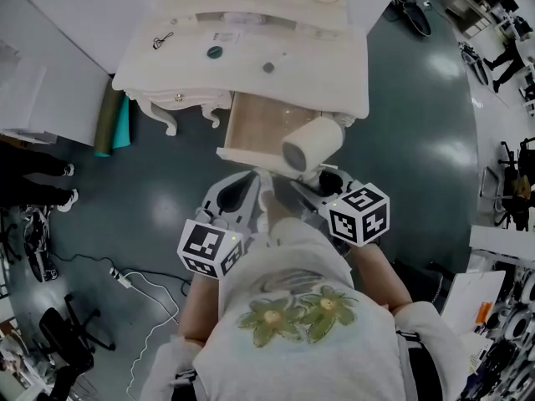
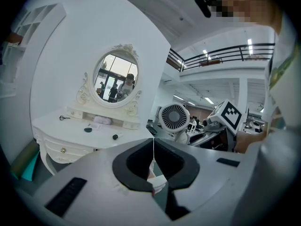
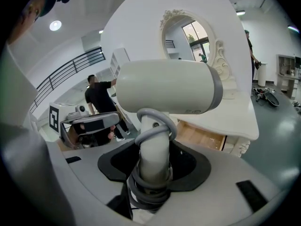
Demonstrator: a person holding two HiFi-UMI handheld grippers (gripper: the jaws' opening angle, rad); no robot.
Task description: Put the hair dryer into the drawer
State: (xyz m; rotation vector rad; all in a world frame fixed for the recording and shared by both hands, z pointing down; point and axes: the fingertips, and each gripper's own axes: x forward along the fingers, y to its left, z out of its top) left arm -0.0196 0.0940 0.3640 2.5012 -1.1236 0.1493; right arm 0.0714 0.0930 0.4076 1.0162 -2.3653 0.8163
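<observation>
A white hair dryer with its grey cord wound round the handle hangs over the front edge of the open wooden drawer of the white dressing table. My right gripper is shut on the dryer's handle. In the right gripper view the handle stands upright between the jaws, and the drawer lies behind it. My left gripper is held beside it to the left, shut with nothing in it. The left gripper has its jaws touching, and beyond it shows the dryer's rear grille.
Small dark items and a pair of glasses lie on the tabletop below an oval mirror. A green and teal roll leans left of the table. A power strip with cable lies on the floor. A person in black stands nearby.
</observation>
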